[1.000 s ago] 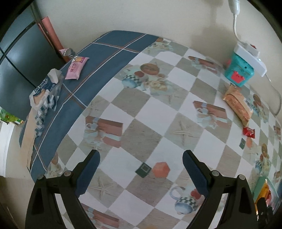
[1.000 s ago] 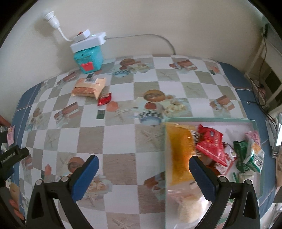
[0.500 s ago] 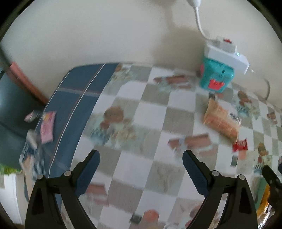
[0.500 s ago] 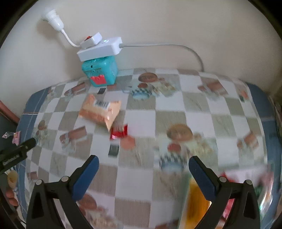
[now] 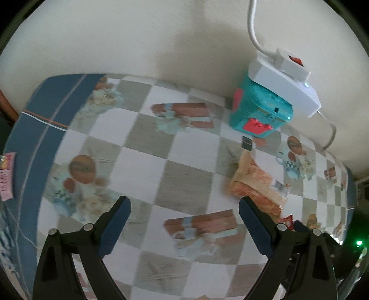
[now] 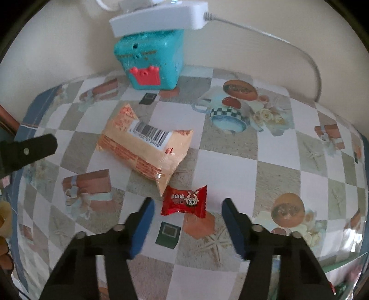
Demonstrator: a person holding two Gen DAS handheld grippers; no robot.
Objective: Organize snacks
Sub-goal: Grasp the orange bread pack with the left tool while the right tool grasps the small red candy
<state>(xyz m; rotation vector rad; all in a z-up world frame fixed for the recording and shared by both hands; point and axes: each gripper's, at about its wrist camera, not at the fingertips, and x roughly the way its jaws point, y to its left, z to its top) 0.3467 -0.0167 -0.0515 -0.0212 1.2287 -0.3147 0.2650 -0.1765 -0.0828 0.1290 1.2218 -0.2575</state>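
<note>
A small red candy packet [image 6: 184,203] lies on the checked tablecloth, just ahead of and between the fingers of my open right gripper [image 6: 186,205]. An orange snack bag with a barcode [image 6: 145,150] lies just beyond it. In the left wrist view the orange bag [image 5: 256,187] lies by the right finger of my open, empty left gripper [image 5: 184,205], and the red candy [image 5: 286,221] peeks out behind that finger. The left gripper's finger [image 6: 30,150] shows at the left edge of the right wrist view.
A teal toy box [image 6: 150,60] with a white power strip [image 6: 159,18] on top stands against the back wall; it also shows in the left wrist view [image 5: 260,110]. A pink packet [image 5: 7,175] lies at the table's left edge. A tray corner [image 6: 346,265] shows lower right.
Both grippers swung toward the back wall and closer to the table. The right gripper left the snack tray and now frames the red candy, its jaws narrower. The left gripper turned right toward the orange bag.
</note>
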